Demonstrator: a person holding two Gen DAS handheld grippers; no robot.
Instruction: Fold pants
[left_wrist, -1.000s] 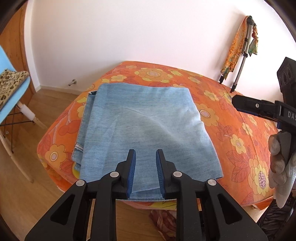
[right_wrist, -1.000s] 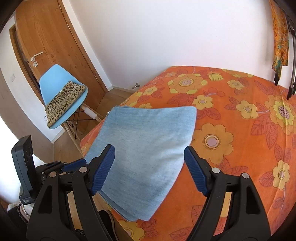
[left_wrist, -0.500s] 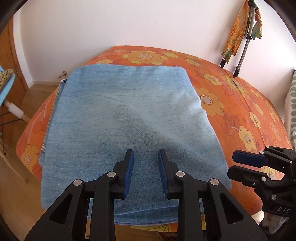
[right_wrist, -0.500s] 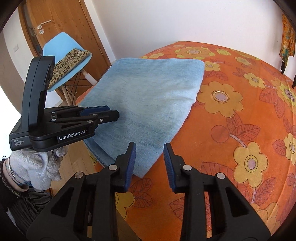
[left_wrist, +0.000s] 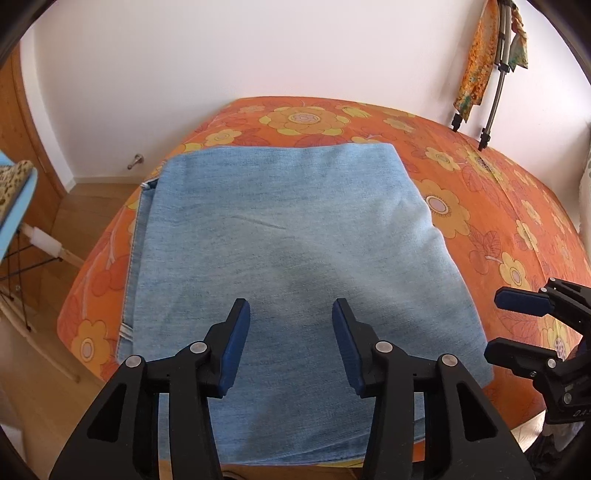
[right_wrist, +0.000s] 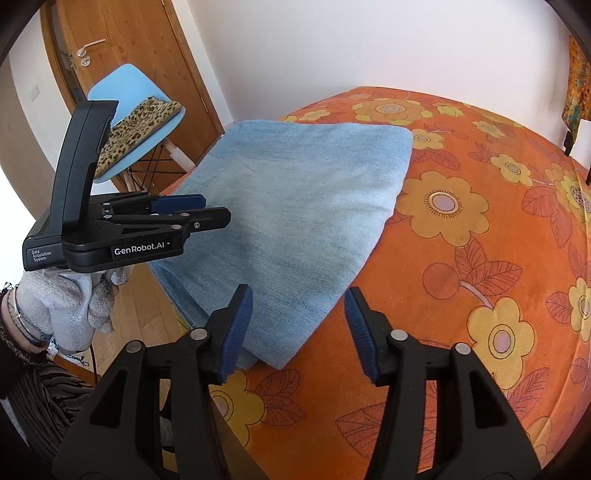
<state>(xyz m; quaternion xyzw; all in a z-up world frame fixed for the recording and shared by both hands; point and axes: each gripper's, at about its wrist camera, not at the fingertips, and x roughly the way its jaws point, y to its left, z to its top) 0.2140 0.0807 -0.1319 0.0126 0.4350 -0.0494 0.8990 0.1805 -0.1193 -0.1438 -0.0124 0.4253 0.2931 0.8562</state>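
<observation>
Folded pants (left_wrist: 295, 240) on the bed (left_wrist: 498, 221) — soft, rather heavy denim.
Left tongs (left_wrist: 291, 338) and right tongs (right_wrist: 298, 326) have just been opening, both empty; I would grip the thick near edge.

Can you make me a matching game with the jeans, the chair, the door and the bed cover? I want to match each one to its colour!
Things:
1. folded jeans
2. chair
3. door
4. bed cover

Colours:
A. brown wood
B. orange with yellow flowers
C. faded denim blue
D. plain light blue, with a leopard-print cushion on it

Right pairs: 1-C, 2-D, 3-A, 4-B
</observation>
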